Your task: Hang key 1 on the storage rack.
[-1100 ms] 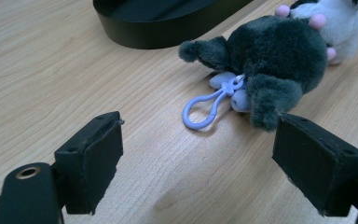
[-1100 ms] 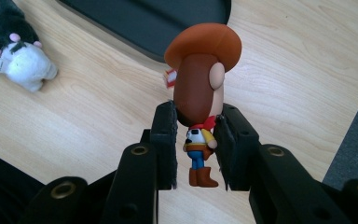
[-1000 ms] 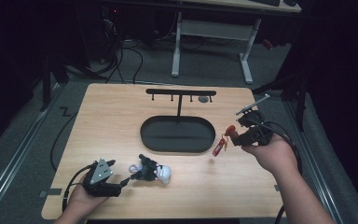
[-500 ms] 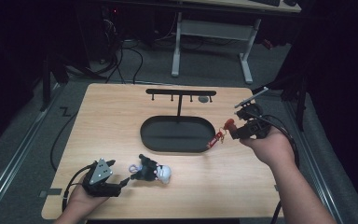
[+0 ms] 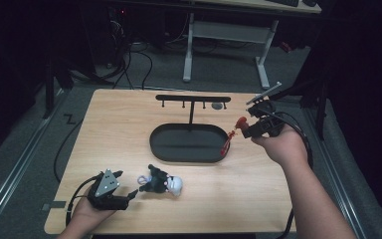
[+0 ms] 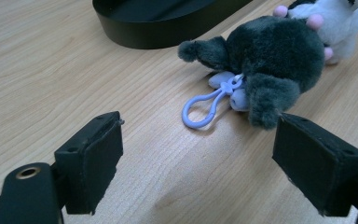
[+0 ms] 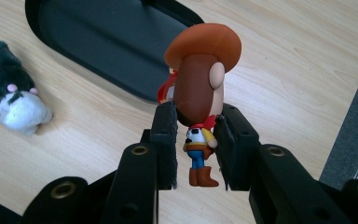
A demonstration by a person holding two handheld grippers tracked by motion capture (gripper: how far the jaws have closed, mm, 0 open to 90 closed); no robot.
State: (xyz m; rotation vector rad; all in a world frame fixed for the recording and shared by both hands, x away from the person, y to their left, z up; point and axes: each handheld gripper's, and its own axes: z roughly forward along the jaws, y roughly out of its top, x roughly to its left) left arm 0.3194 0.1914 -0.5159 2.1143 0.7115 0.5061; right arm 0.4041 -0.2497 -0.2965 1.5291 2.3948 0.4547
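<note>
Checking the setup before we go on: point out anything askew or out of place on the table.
The plush keychain lies tipped on its side on the table, loop splayed, before the open left gripper. The rack carries nothing. The cowboy figure is clamped in the right gripper. Nothing looks damaged.

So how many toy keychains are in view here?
2. A cowboy figure is clamped in the right gripper, above the table beside the black tray. A plush toy lies by the open left gripper.

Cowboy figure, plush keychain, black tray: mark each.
cowboy figure (image 7: pixel 200 88): right gripper view, on its head.
plush keychain (image 6: pixel 279 51): left gripper view, on the dark furry body.
black tray (image 5: pixel 189 155): high view, on the near rim.
</note>
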